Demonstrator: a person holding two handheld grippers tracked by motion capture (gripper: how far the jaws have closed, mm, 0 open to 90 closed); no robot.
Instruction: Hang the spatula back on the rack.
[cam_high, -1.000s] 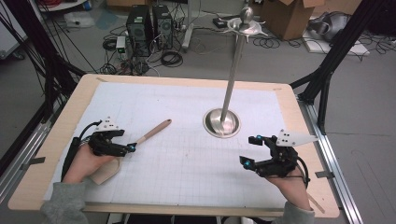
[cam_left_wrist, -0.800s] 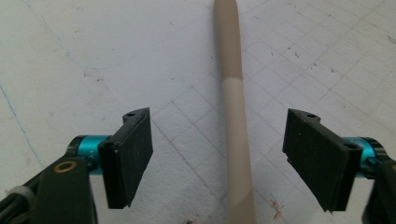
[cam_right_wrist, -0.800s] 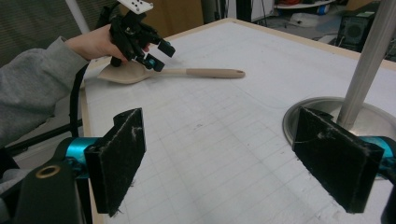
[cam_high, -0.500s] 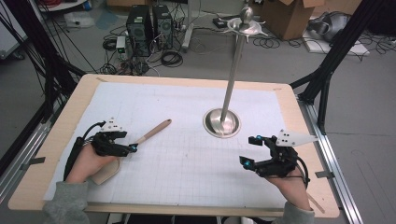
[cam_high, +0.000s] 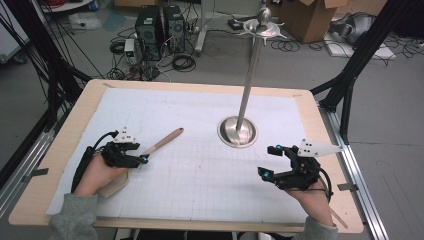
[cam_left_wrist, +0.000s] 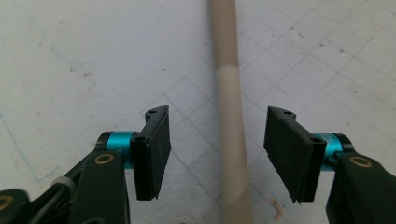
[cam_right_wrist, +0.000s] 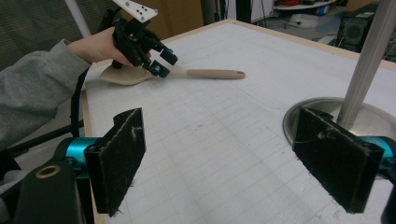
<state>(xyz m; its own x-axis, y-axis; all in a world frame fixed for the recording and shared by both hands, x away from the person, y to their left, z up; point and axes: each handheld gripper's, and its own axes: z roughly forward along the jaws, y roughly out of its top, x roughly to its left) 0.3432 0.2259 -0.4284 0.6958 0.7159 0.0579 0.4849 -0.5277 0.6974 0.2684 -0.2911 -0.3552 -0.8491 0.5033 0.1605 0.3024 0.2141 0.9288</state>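
A wooden spoon (cam_high: 162, 142) lies on the white grid mat, handle pointing up-right, its bowl (cam_high: 112, 186) under the person's left hand. My left gripper (cam_high: 141, 159) is low over the handle; in the left gripper view it (cam_left_wrist: 218, 117) stands open with the handle (cam_left_wrist: 230, 107) running between the jaws, touching neither. From the right gripper view, the spoon (cam_right_wrist: 210, 73) lies beneath that left gripper (cam_right_wrist: 156, 63). My right gripper (cam_high: 268, 161) rests at the mat's right, open and holding nothing (cam_right_wrist: 229, 140).
A metal stand rises from a round base (cam_high: 238, 132) at mid-right of the mat, its pole (cam_high: 250, 80) ending in a pronged top (cam_high: 263, 22). The base (cam_right_wrist: 322, 112) lies just ahead of my right jaws. The wooden table edge (cam_high: 200, 86) frames the mat.
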